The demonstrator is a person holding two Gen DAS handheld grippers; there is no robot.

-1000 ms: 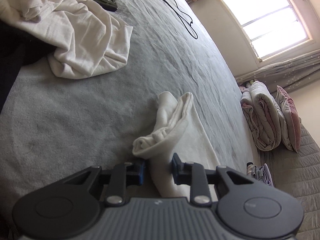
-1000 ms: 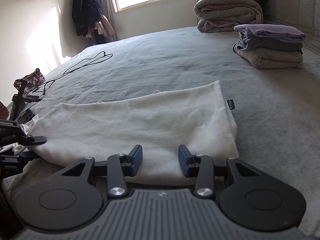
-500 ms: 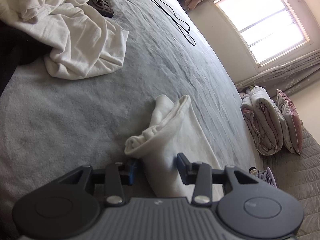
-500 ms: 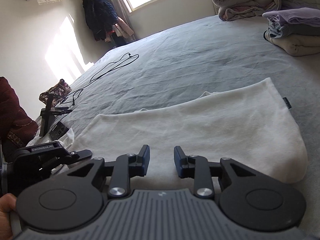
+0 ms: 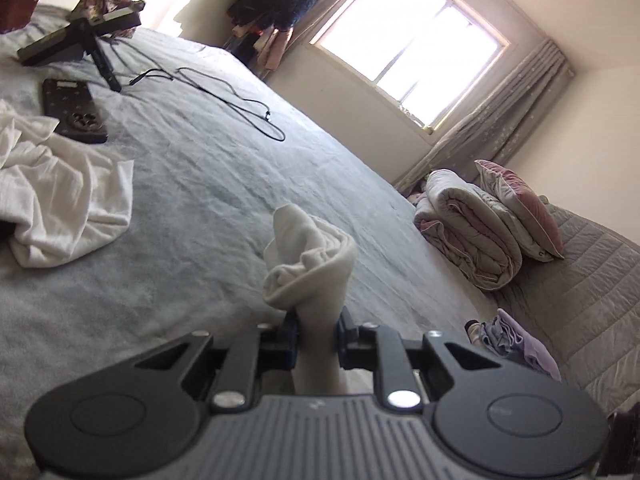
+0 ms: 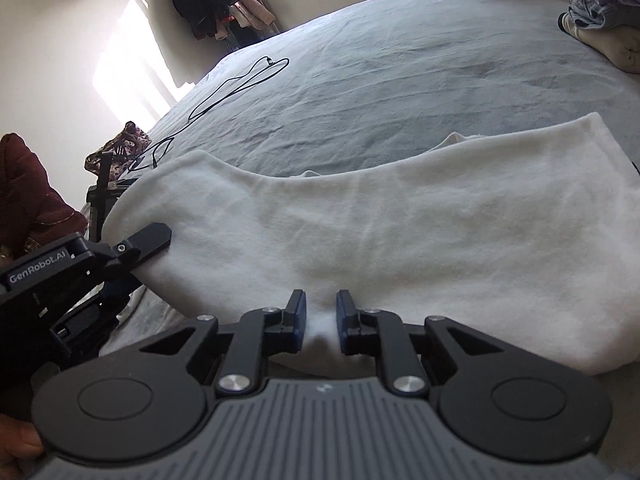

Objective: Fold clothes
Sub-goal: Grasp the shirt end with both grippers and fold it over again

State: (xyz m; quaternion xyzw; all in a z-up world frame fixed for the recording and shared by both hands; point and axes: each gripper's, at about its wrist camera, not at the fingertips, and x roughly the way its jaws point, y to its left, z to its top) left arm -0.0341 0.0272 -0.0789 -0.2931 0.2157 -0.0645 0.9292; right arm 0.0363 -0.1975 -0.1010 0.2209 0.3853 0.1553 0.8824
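On the grey bedspread [image 6: 400,64] lies the cream garment [image 6: 400,224], spread wide across the bed's near side, and both grippers are on its near edge. Left gripper [image 5: 316,334] first: its jaws are closing, and the pads are already pinching a bunched, rolled-up end of the cloth, which stands up above the fingers in a twisted knot. Over to the right gripper [image 6: 321,320]: jaws closing as well, with a small tuft of the garment's edge caught between the blue pads and pressed from both sides. From the right wrist view, the left end of the garment is lifted into a rounded peak where the other gripper grips it. Further left on the bed, a crumpled white shirt [image 5: 60,200] sits beside a dark phone [image 5: 74,110], with a black cable [image 5: 224,96] trailing across the bedspread. Folded clothes [image 6: 604,16] are stacked at the far right.
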